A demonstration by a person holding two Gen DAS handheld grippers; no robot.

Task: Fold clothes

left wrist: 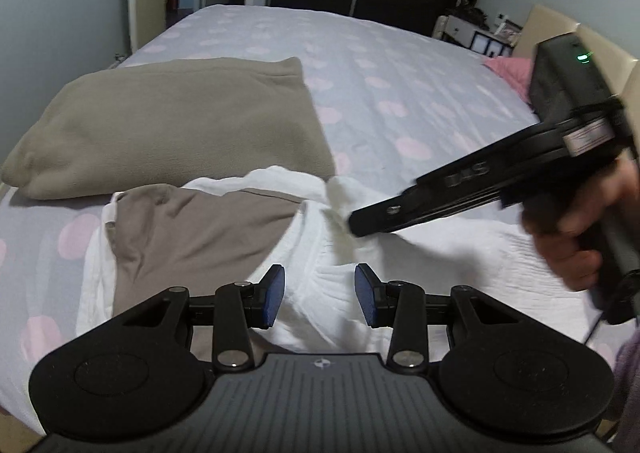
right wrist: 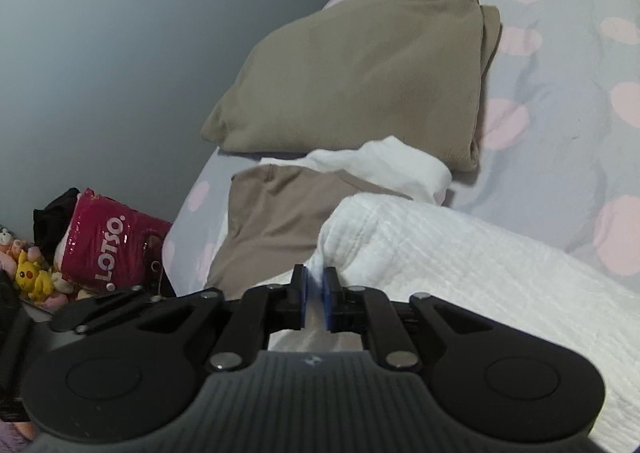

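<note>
Bed [left wrist: 360, 53] w/ a lilac sheet and pink dots, clothes laid near the front edge. Main item is a white ribbed garment [right wrist: 460, 253], partly folded over itself, lying across the near part of the bed. Underneath/beside it there's a taupe garment [left wrist: 192, 237] spread flat on another bit of white cloth [right wrist: 380, 161]. Behind those, touching the white cloth's far edge, sits a folded beige piece [left wrist: 172, 121], thick like a sweatshirt.

Left gripper [left wrist: 320, 295] hovers over the white ribbed fabric, fingers [left wrist: 274, 301] clearly apart, nothing pinched between them afaict. Fabric just lies below the gap.

Right gripper [right wrist: 314, 297], held by a hand [left wrist: 580, 229] coming in from the right side in the left cam, has its fingers [right wrist: 330, 299] nearly together w/ a thin fold of the white ribbed garment's edge in the slit. Whether the pads really press on it I can't tell, there's a small gap visible.

Off the bed's left side on the floor: a magenta LOTSO bag [right wrist: 108, 245] and a yellow plush toy [right wrist: 32, 277].
</note>
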